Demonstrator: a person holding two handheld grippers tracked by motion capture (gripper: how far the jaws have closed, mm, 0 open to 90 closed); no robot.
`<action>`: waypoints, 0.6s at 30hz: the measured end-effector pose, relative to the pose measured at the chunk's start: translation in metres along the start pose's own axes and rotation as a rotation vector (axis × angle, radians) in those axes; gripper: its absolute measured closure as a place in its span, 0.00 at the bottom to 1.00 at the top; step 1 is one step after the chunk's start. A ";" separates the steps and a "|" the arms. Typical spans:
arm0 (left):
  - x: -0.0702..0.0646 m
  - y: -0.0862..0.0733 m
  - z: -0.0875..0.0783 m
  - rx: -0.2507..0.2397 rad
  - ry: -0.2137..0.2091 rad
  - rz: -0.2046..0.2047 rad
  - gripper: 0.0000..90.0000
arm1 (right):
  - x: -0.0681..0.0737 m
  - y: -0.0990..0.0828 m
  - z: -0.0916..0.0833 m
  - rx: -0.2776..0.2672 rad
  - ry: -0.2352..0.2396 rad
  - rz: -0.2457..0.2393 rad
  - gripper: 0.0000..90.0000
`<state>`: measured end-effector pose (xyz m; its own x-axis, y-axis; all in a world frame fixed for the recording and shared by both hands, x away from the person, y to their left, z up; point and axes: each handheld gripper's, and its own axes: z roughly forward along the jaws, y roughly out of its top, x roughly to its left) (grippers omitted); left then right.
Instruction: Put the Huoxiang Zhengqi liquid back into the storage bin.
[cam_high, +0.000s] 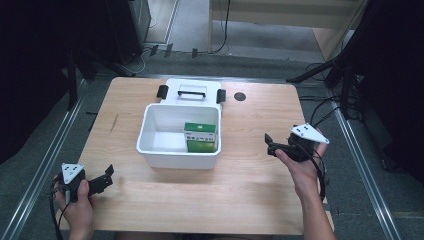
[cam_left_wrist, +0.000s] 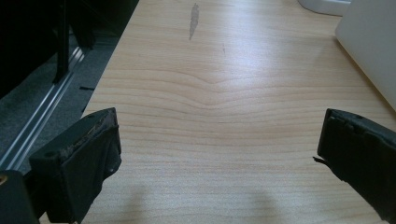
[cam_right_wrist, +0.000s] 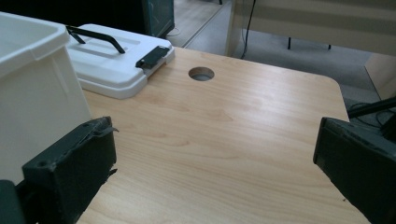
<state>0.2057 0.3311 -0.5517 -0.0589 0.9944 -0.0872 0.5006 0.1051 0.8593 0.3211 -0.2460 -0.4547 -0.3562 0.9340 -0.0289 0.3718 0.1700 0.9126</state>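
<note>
Forearms come in from the near edge of the wooden worktop (cam_high: 250, 190), each hand carrying a claw with nothing in it. Nearest, at the front left corner, the left claw (cam_high: 106, 176) rests low over bare wood, its jaws spread wide with only grain between them. Slightly farther in, on the other side, the right claw (cam_high: 270, 144) hangs above the wood just right of the white bin (cam_high: 150, 150), its jaws also standing fully apart and empty. Beyond both, near the middle of the worktop, the bin sits open, and a green box (cam_high: 200, 137) stands inside against its right wall. Behind the bin, touching its far rim as far as I can tell, the white lid (cam_high: 192, 91) with black latches lies flat. Judging by this, the packing looks done; what seems left is fetching the lid and closing the bin.
</note>
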 end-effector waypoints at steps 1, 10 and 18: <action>0.000 0.000 0.000 0.000 0.000 0.001 0.00 | -0.002 -0.004 -0.002 0.000 -0.003 0.005 0.00; 0.000 0.000 0.000 0.001 0.002 0.005 0.00 | -0.013 -0.034 -0.018 0.004 -0.013 0.036 0.00; 0.000 0.000 0.000 0.000 0.005 0.004 0.00 | -0.019 -0.055 -0.027 0.014 -0.026 0.054 0.00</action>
<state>0.2055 0.3307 -0.5516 -0.0606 0.9949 -0.0812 0.5006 0.1006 0.8598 0.2844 -0.2816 -0.4931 -0.3131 0.9497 0.0098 0.4020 0.1232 0.9073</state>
